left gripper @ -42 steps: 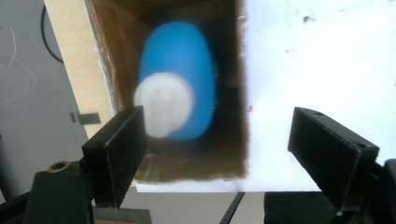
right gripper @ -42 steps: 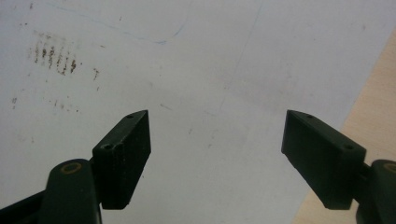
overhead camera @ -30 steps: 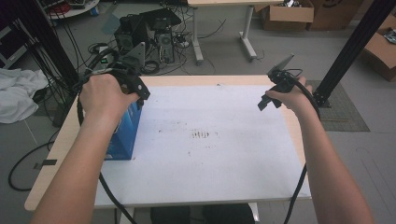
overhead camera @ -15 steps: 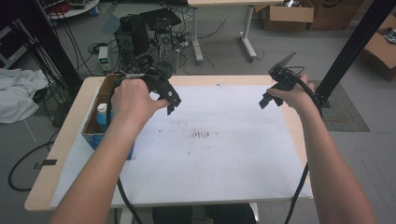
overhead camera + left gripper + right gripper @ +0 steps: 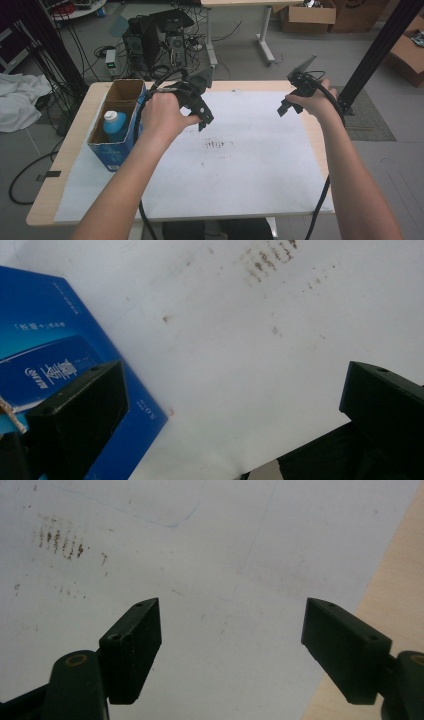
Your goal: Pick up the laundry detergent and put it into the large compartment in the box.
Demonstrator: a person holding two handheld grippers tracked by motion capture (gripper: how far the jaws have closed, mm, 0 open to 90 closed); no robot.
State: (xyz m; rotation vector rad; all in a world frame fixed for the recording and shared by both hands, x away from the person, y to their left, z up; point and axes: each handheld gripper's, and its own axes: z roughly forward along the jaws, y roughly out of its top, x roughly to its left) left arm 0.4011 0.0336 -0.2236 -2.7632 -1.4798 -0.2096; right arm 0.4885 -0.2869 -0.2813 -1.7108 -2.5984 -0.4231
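An open blue cardboard box (image 5: 116, 145) stands at the table's left edge, and a blue bottle with a white cap (image 5: 114, 125) stands upright in its near compartment. My left gripper (image 5: 202, 116) hovers to the right of the box over the white paper sheet (image 5: 250, 170), its jaws wide open and empty. In the left gripper view the gripper (image 5: 232, 385) looks down on the paper, with the box's blue side (image 5: 45, 325) behind one jaw. My right gripper (image 5: 286, 104) is held above the paper's far right part, open and empty (image 5: 232, 612).
Brown smudges (image 5: 216, 145) mark the middle of the paper. The bare wooden table edge (image 5: 395, 595) lies just beyond the right gripper. A black post (image 5: 372, 60) rises right of the table. Computer towers and cables (image 5: 160, 35) sit on the floor beyond it.
My left hand has swung right and away from the blue box, uncovering it and the bottle inside. The right gripper has hardly moved.
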